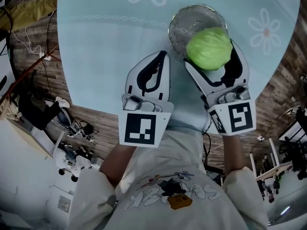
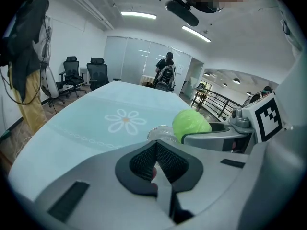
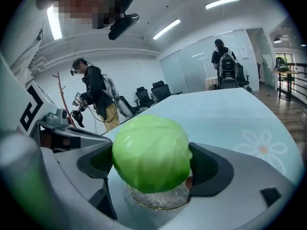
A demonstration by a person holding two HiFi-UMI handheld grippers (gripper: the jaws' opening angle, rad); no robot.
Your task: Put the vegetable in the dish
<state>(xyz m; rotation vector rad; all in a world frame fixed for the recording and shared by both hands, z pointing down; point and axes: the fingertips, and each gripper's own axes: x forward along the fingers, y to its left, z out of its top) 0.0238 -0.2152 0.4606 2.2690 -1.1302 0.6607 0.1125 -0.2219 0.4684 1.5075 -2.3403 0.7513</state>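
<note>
Little here can be read. The print on the person's shirt (image 1: 168,193) sits upside down at the bottom of the head view, and its letters cannot be made out. The marker cubes carry only black-and-white squares.

The right gripper (image 1: 211,55) has its 2 jaws spread wide and pressed against either side of the cabbage (image 1: 209,48), a round pale-green head. In the right gripper view the cabbage (image 3: 151,154) fills the gap between the dark pads. The glass dish (image 3: 153,201) shows directly below it, but whether the cabbage touches the glass cannot be told. In the head view the cabbage covers the lower right part of the dish (image 1: 184,25), right of centre in the upper part of the frame.

The left gripper (image 1: 163,56) sits just left of the right one, and its jaws are closed together on nothing. In its own view the left gripper (image 2: 156,147) has its pads meeting.

The table (image 1: 105,32) has a light blue cloth printed with white daisies (image 1: 266,30). Its round edge curves down the right of the frame, near the dish, and passes under both grippers. The upper left of the cloth is bare, open room. Cables (image 1: 29,47) lie on the wooden floor at the left.
</note>
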